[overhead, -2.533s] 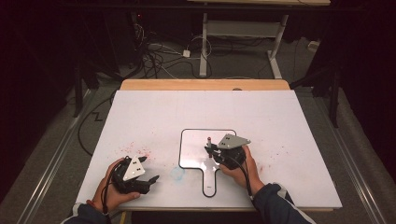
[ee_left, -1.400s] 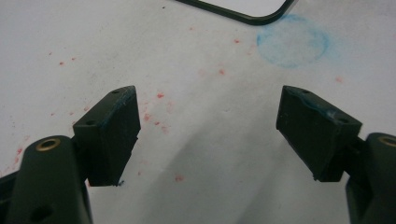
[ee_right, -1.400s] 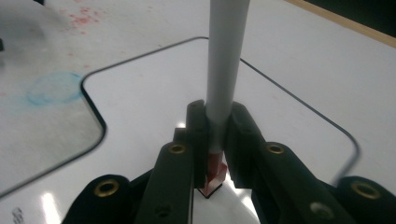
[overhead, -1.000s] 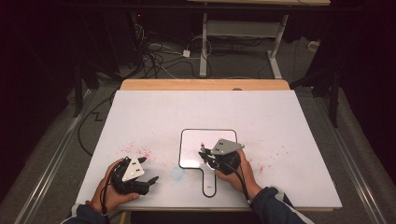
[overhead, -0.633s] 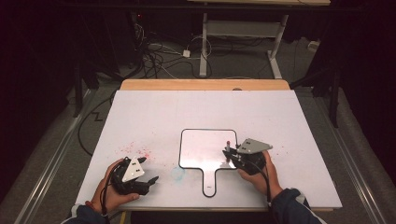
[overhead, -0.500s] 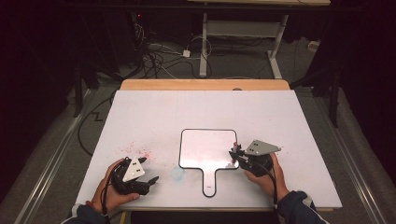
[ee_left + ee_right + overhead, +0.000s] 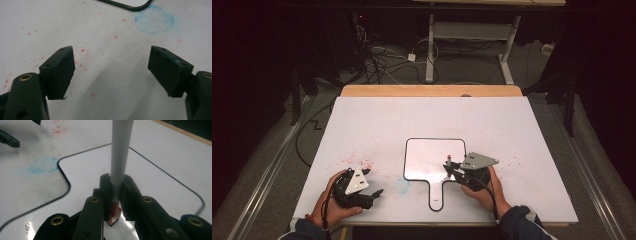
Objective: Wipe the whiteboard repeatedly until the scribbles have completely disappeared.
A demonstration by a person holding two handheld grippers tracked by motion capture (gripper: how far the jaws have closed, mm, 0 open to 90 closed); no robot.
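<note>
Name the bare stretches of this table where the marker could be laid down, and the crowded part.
Free: the table behind the whiteboard, and its far corners. Crowded: the near edge, where the left gripper, whiteboard handle and right gripper with the marker sit.

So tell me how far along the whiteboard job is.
Done: the marker is picked up, clamped in the right gripper over the small whiteboard. In hand: that gripper hovers at the board's right edge, and the board's face looks blank. Left: any writing or wiping on it, I'd guess. The left gripper sits open and empty on the table, near red specks and a blue smudge.
</note>
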